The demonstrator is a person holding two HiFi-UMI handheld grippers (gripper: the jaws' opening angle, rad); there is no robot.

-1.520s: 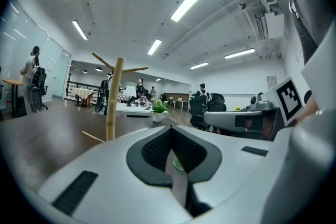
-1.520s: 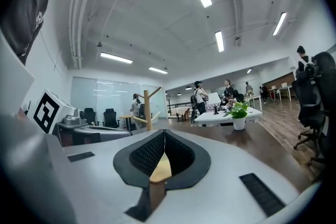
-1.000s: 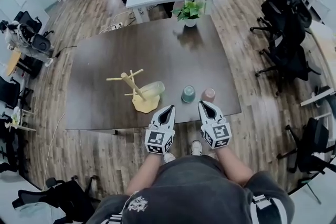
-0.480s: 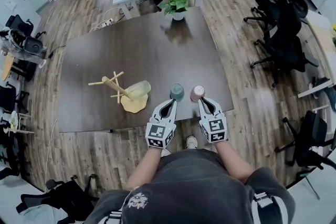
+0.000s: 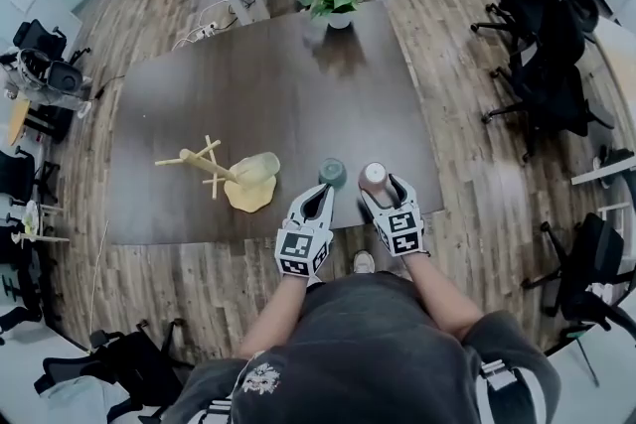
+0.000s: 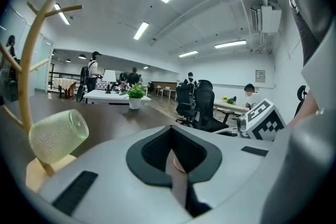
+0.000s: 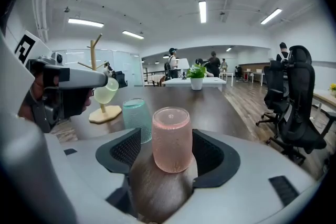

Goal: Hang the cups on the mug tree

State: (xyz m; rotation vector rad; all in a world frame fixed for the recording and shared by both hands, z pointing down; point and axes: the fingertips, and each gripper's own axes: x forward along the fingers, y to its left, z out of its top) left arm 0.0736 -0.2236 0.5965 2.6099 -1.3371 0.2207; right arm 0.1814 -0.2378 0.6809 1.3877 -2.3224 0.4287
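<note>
frosted, pebbled pink cup (image 7: 171, 139) — dark wood-grain table (image 7: 231, 113)

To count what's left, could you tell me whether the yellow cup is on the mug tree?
On: the yellow cup tilts from a low peg of the mug tree, above its base.

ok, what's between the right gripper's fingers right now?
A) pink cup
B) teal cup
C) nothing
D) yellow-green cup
A: in the right gripper view, the pink cup stands between the fingers of the right gripper. The fingers have just been opening and do not clamp it. The teal cup sits behind it, outside the fingers.
</note>
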